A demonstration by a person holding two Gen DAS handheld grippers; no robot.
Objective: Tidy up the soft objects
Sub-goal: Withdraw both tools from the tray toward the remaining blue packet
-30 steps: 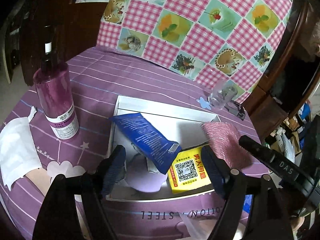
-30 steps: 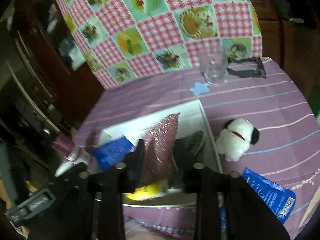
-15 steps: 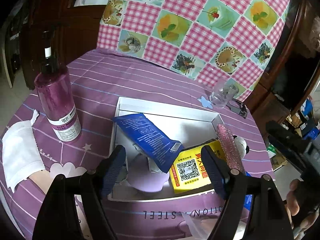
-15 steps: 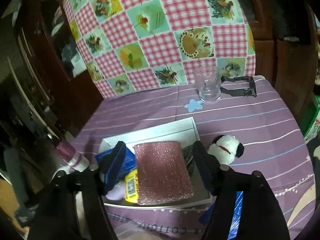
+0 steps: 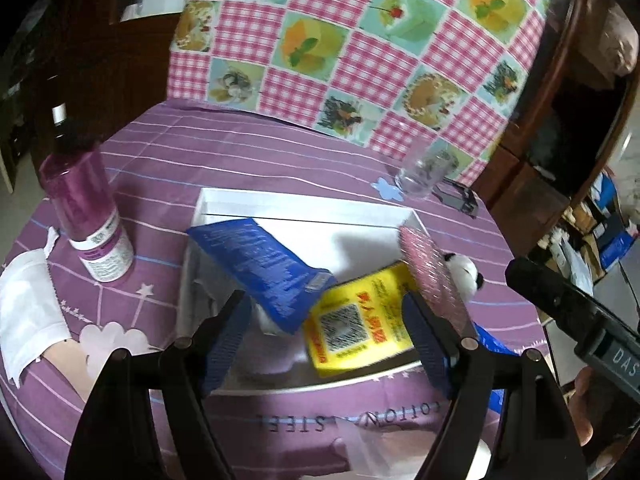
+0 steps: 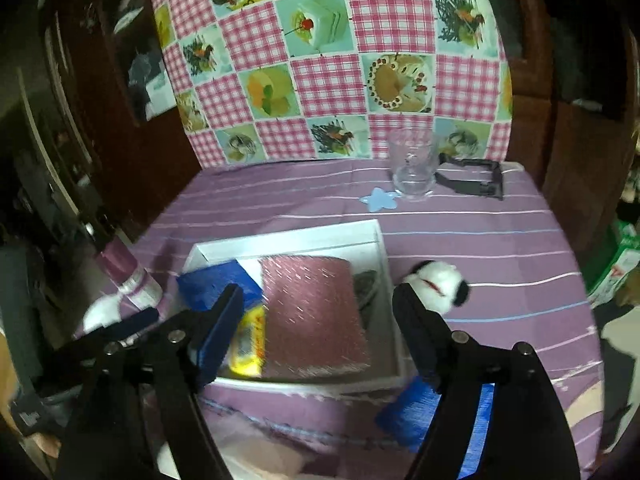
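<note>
A white box (image 5: 304,208) (image 6: 288,240) sits on the purple striped tablecloth. In it lie a blue packet (image 5: 260,264) (image 6: 216,284), a yellow packet with a QR code (image 5: 356,324) (image 6: 250,340) and a pink glittery pad (image 6: 312,312) (image 5: 432,276), which leans on the box's right side. My right gripper (image 6: 320,320) hovers open above the pad, touching nothing. My left gripper (image 5: 326,336) is open over the box's near edge, also empty. A white-and-black plush toy (image 6: 440,284) (image 5: 464,272) lies outside the box to its right. A second blue packet (image 6: 416,412) lies on the cloth near the front.
A purple bottle (image 5: 88,216) stands left of the box, beside a white cloth (image 5: 28,308). Behind the box are a clear glass (image 6: 412,172), a blue star cutout (image 6: 378,200) and a black clip (image 6: 476,178). A checkered cloth (image 5: 360,40) rises at the back. Dark wooden furniture surrounds the table.
My right gripper opened and let go of the pink pad, which now rests in the box. It then drew back and up. My left gripper shifted slightly and stayed open.
</note>
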